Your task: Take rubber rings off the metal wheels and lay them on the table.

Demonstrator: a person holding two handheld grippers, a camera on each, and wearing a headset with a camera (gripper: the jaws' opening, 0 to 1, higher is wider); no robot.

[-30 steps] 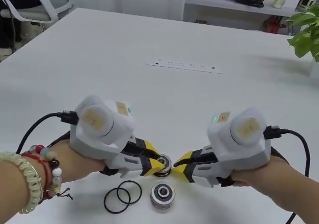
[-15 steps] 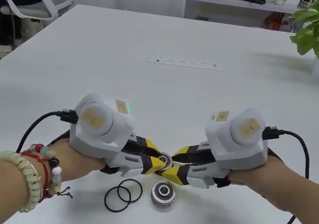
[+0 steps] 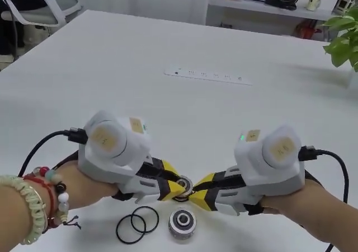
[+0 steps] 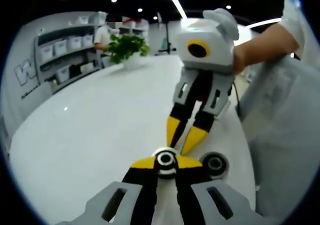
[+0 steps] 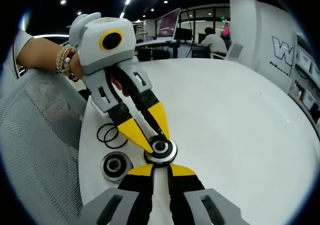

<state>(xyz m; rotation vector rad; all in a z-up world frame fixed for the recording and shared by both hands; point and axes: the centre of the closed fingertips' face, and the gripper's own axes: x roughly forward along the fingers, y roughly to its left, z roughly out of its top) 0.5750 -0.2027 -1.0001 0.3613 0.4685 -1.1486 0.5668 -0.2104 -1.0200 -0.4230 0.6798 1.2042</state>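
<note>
Since the picture of half a second earlier, the right gripper (image 3: 194, 191) is being drawn back a little toward the person's right. Its yellow tips, then tucked beneath the left gripper (image 3: 177, 189), are now being presented tip to tip against it, much as in the picture of a full second ago. Both grippers are also being carried slightly lower in the head view.

A metal wheel (image 5: 161, 150) is being clenched by the left gripper, with one yellow tip on either side of it, near the edge of the desk (image 3: 168, 106) closest to the person. The jaws of the right gripper are being held close together, with their tips touching the rim of that wheel. Whether anything is being pinched between them cannot be told.

A second wheel (image 3: 182, 220) is lying flat on the desk, just on the person's side of the two grippers, and is unmoved since the earlier pictures. Two rubber rings (image 3: 137, 224) are lying overlapped just to its left, likewise unmoved. A power strip (image 3: 207, 74) is lying well beyond them, toward the middle of the desk.
</note>
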